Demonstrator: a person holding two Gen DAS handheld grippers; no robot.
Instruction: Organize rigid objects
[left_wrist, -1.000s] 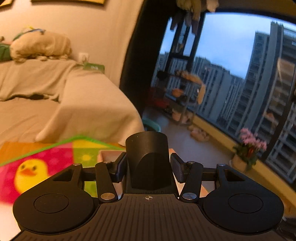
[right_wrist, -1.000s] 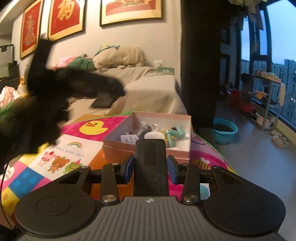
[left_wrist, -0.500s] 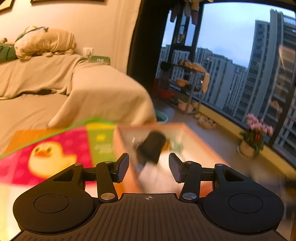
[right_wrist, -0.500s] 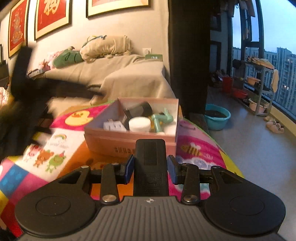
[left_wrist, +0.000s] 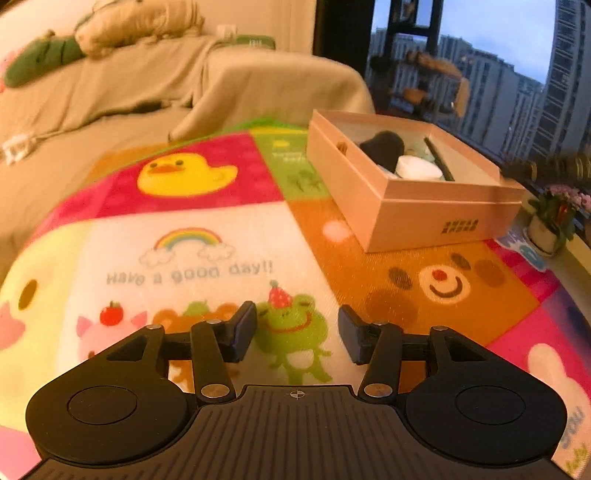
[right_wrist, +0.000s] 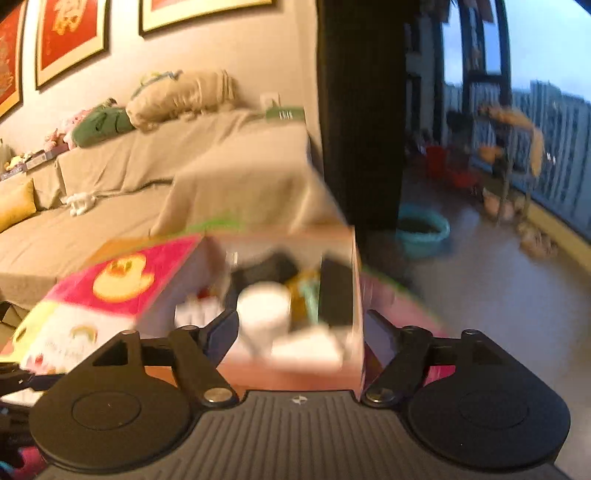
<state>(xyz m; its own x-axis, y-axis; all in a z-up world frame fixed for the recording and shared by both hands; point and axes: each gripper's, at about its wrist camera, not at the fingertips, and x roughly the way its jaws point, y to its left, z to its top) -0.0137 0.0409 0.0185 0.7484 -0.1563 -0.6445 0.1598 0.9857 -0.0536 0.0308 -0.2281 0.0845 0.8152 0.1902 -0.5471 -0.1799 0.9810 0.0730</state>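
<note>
Both grippers are empty: left gripper (left_wrist: 297, 332) fingers moderately parted over the mat (left_wrist: 207, 254) beside the pink box (left_wrist: 413, 206), right gripper (right_wrist: 299, 332) wide above its black, white and green contents; apparently between placements, next locating any remaining loose object.

Play mat (left_wrist: 207, 236), centre of left wrist frame: "Have a good day!!" printed in grey under rainbow, slightly blurred. Pink box (left_wrist: 443, 218), right of centre: small dark printed block on near side wall, too small to read. Red framed wall pictures (right_wrist: 70, 33), upper left of right wrist frame: gold character, blurred, unreadable.
</note>
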